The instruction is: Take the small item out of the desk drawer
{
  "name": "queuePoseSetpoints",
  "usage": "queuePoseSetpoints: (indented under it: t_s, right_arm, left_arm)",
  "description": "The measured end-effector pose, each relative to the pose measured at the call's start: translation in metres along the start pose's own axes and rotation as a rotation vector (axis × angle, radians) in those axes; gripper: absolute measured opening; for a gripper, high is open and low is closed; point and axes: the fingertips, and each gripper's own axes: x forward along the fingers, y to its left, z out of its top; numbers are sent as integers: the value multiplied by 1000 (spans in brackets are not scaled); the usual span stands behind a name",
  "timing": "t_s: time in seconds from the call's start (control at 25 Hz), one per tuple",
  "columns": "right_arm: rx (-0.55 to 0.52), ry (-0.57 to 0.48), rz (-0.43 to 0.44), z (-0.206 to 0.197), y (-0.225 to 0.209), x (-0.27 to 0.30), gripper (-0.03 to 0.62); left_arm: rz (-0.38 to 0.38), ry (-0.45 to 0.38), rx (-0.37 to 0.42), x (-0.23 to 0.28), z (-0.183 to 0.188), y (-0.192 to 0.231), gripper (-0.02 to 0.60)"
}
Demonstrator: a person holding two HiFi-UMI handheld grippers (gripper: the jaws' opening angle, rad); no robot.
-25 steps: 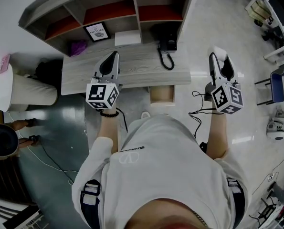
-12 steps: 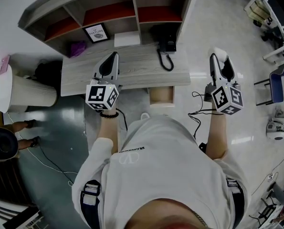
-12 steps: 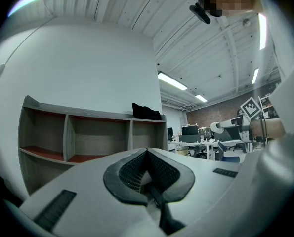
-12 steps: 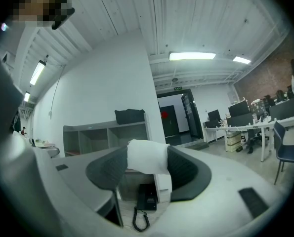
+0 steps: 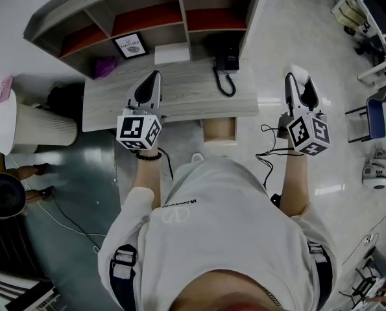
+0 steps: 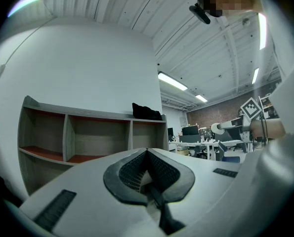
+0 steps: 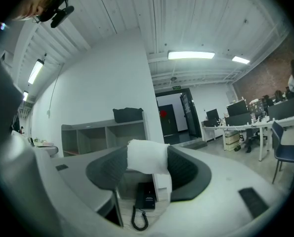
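The desk (image 5: 180, 89) has its drawer (image 5: 220, 129) pulled open below the front edge; the drawer's wooden inside looks bare. My right gripper (image 5: 296, 74) is held up to the right of the desk, over the floor, shut on a small white item (image 5: 298, 70). In the right gripper view the white item (image 7: 147, 157) sits squeezed between the two dark pads (image 7: 105, 171). My left gripper (image 5: 155, 75) hovers over the desk's left half, shut, with nothing between its pads (image 6: 132, 171).
A black desk phone (image 5: 227, 59) with a coiled cord, a white box (image 5: 173, 52), a framed picture (image 5: 130, 44) and a purple thing (image 5: 104, 65) are at the shelf unit. A white round stand (image 5: 47, 126) is left, a blue chair (image 5: 379, 112) right. Cables lie on the floor.
Both grippers stay where they were. Only the person at the lower left edge has shifted slightly.
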Motion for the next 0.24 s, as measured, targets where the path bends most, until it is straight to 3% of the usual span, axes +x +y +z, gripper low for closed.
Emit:
queuePoseSetpoints:
  t_s: [0.24]
  right_arm:
    - [4,8,-3,-3,-1,1,249]
  left_arm:
    - [2,1,-3,-1,-1,0,-2]
